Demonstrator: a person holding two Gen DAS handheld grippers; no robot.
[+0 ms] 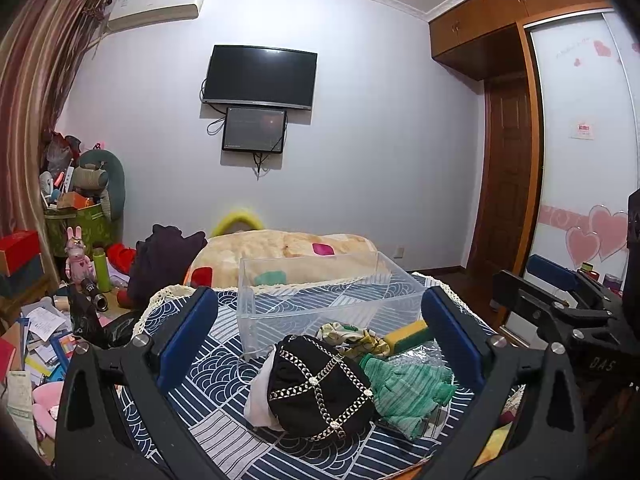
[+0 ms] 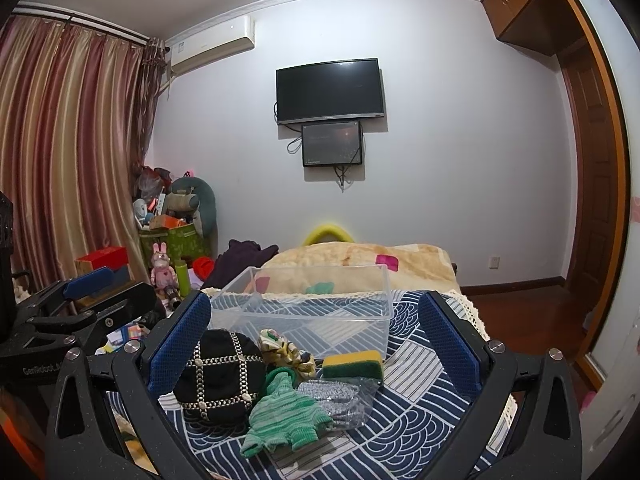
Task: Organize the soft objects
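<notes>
Both claws, left (image 1: 320, 336) and right (image 2: 316, 332), gape above a wave-patterned tablecloth (image 2: 412, 412) in a cluttered bedroom.

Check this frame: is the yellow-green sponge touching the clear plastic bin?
Apart. In the right wrist view the sponge lies in front of the clear plastic bin, with a strip of patterned cloth showing between them.

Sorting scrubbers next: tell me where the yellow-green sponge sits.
The sponge lies on the patterned cloth right of the pile, before the clear bin, above the bagged silver scrubber.
</notes>
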